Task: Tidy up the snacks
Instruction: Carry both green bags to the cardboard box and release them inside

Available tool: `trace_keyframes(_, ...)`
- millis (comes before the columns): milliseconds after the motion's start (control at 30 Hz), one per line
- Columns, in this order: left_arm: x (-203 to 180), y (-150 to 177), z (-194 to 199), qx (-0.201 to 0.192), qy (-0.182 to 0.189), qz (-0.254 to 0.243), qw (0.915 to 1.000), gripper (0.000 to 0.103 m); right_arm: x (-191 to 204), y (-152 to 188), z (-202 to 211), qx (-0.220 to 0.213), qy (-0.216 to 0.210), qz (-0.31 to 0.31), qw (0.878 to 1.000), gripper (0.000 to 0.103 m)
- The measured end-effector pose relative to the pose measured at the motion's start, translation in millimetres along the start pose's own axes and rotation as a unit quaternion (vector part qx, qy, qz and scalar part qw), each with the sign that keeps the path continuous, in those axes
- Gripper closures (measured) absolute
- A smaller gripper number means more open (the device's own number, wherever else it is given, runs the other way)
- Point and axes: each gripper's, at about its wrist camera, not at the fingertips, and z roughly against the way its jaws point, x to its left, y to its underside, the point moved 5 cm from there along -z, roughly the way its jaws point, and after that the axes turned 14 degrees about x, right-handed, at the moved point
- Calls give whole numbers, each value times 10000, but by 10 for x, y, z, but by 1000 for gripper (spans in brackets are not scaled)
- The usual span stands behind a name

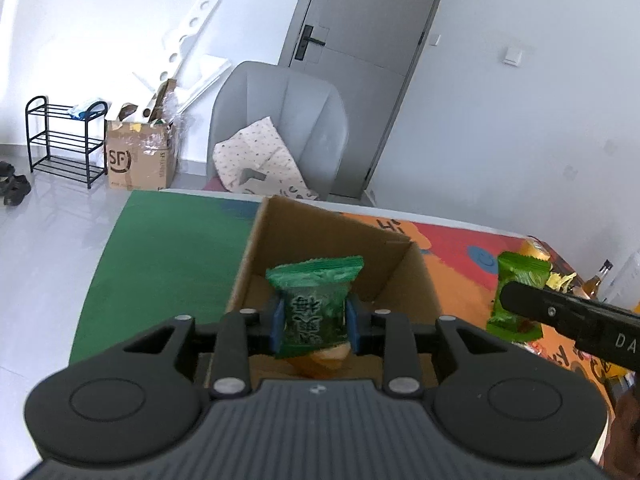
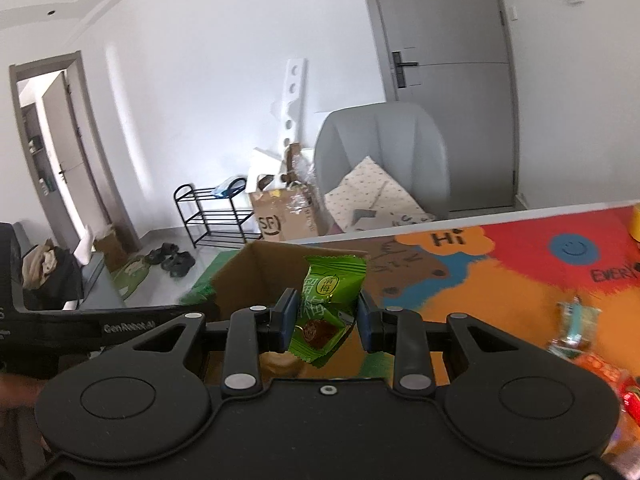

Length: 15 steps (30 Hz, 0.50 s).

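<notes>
My left gripper [image 1: 315, 326] is shut on a dark green snack packet [image 1: 316, 296], which stands upright between the blue pads, over an open cardboard box [image 1: 276, 240]. Something yellowish [image 1: 324, 360] lies in the box under it. In the right wrist view my right gripper [image 2: 326, 322] is shut on a light green packet [image 2: 332, 280], at the near right edge of the same box [image 2: 260, 276]. The left wrist view shows that light green packet [image 1: 520, 272] to the right of the box, pinched in the right gripper's black fingers [image 1: 520, 300].
The box stands on a colourful table mat [image 2: 500, 280] whose left part is green [image 1: 160, 260]. Loose snacks [image 2: 576, 320] lie on the mat to the right, with a yellow can [image 1: 536, 248] and a bottle [image 1: 596, 280] beyond. A grey chair [image 1: 280, 120] stands behind the table.
</notes>
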Motion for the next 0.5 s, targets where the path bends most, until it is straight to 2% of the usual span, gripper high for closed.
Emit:
trace_keyframes(133,27,1,27,43,3,-25,10000,67,116,-35,-97,58,-122,102,9999,73)
trace_keyframes(200,56,-11,50,18,-7,15,10000,54,170,-51,-142,81,-175,128,9997,73)
trace_keyframes(267,73,-7,82,-29,-37,45,10000,49,189,-67,-171,95,-247,132,9996,73)
trace_keyframes(367,73,-15,89,-31,-19,69,10000,43,221,-82,-186,130,-390,148,9990,63)
trace_keyframes(500,54,-3,108,-82,-85,38,9999,26,182,-73,-159,128,-368,66,9992,54)
